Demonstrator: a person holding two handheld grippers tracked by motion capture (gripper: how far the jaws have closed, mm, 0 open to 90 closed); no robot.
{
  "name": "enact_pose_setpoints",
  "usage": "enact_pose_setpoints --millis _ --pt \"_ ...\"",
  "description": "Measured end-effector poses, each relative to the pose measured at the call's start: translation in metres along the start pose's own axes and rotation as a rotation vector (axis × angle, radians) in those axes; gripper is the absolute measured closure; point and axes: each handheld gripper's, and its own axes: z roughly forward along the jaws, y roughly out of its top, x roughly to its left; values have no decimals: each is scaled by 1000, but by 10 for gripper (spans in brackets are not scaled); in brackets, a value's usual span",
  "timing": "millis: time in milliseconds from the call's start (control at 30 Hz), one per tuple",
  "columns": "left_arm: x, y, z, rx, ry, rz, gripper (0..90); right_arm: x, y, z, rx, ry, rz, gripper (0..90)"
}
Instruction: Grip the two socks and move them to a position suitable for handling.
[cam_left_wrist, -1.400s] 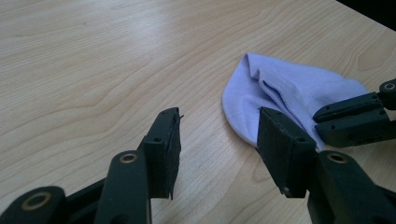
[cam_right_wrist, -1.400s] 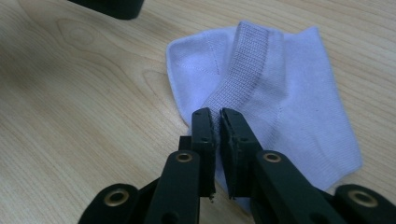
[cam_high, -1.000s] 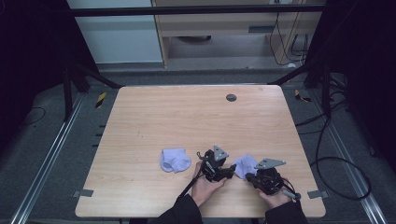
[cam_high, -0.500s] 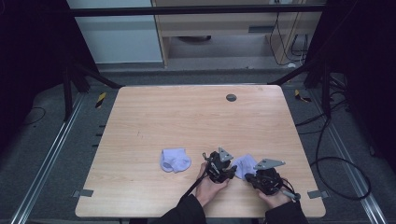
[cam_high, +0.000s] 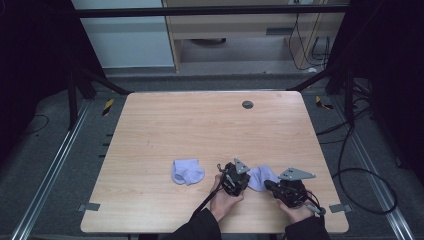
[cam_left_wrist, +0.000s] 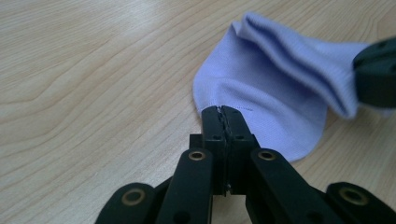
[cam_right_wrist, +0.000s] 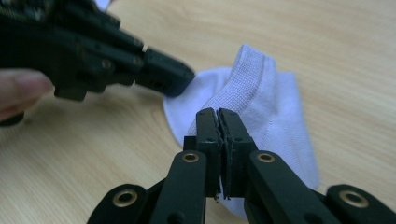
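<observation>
1. Socks are the work in hand: a pale lilac knitted ankle sock (cam_high: 258, 177) lies on the light wooden tabletop (cam_high: 200, 130) near its front edge, between the two claws, and a second lilac sock, crumpled (cam_high: 187, 171), sits apart to its left.
2. Left claw (cam_left_wrist: 222, 110) has just been closing; its jaws now meet on the rounded edge of the sock, with a thin fold of knit pinched between the tips.
3. Right claw (cam_right_wrist: 217, 113) stands equally closed, nipping the ribbed cuff edge, which rises in a ridge above the tabletop.
4. Handling, as I judge it: the fabric is light, limp and stretchy, so it will sag and fold between the two holds rather than keep any shape.
5. Best holds are the thicker ribbed cuff and a doubled edge; a single thin layer could slip from the teeth when pulled.
</observation>
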Motion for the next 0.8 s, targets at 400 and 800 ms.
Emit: enact_pose_setpoints --millis 400,800 --pt "10 -1 -19 2 3 39 893 -19 0 -23 -171 -116 149 880" --pt "17 -6 -19 21 -3 29 891 -32 -3 -15 -60 -274 167 868"
